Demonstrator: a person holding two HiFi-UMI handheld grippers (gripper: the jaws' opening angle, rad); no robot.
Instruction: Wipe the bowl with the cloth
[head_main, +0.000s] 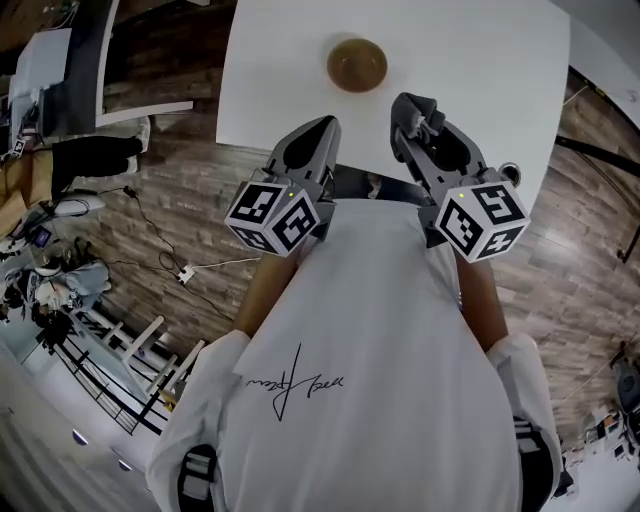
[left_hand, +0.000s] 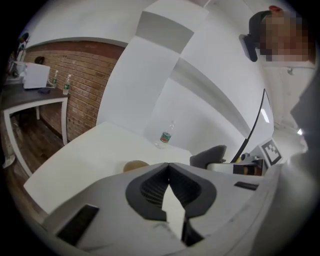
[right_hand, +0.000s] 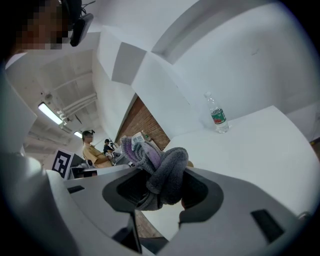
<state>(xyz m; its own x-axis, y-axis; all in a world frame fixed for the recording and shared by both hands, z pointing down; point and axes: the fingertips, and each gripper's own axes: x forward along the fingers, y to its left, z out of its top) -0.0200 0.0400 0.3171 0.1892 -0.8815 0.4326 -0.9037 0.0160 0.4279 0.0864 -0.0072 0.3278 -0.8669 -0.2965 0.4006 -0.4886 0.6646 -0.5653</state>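
While cables (head_main: 150, 225) and a power strip (head_main: 183, 272) trail over the wooden floor (head_main: 180, 200) left of the bench (head_main: 480, 60), a darker side table (left_hand: 35, 97) stands against a brick wall (left_hand: 85, 80) further off. Nothing stands between the grippers and the bowl.

The left gripper (head_main: 326, 124) reaches over the bench's near edge, tilted slightly downward and aimed toward the bowl. Its jaws are clenched tip to tip with nothing between them. The bowl (head_main: 356, 64), brown and round, sits on the bench back from the near edge, somewhat closer to the left edge than to the right, and well apart from both grippers. From the left gripper view only its rim (left_hand: 136, 165) peeks above the jaw. I cannot tell if anything is in it.

A clear water bottle (left_hand: 166, 136) with a green-and-red label stands upright near the bench's far edge.

The right gripper (right_hand: 162, 172) is also held over the near edge at a similar downward tilt, just right of the bowl's line. It grasps the cloth (right_hand: 167, 162), a grey and lilac bundle bunched between the jaws and bulging out past the tips. Behind it, people (right_hand: 92, 147) sit in the background.
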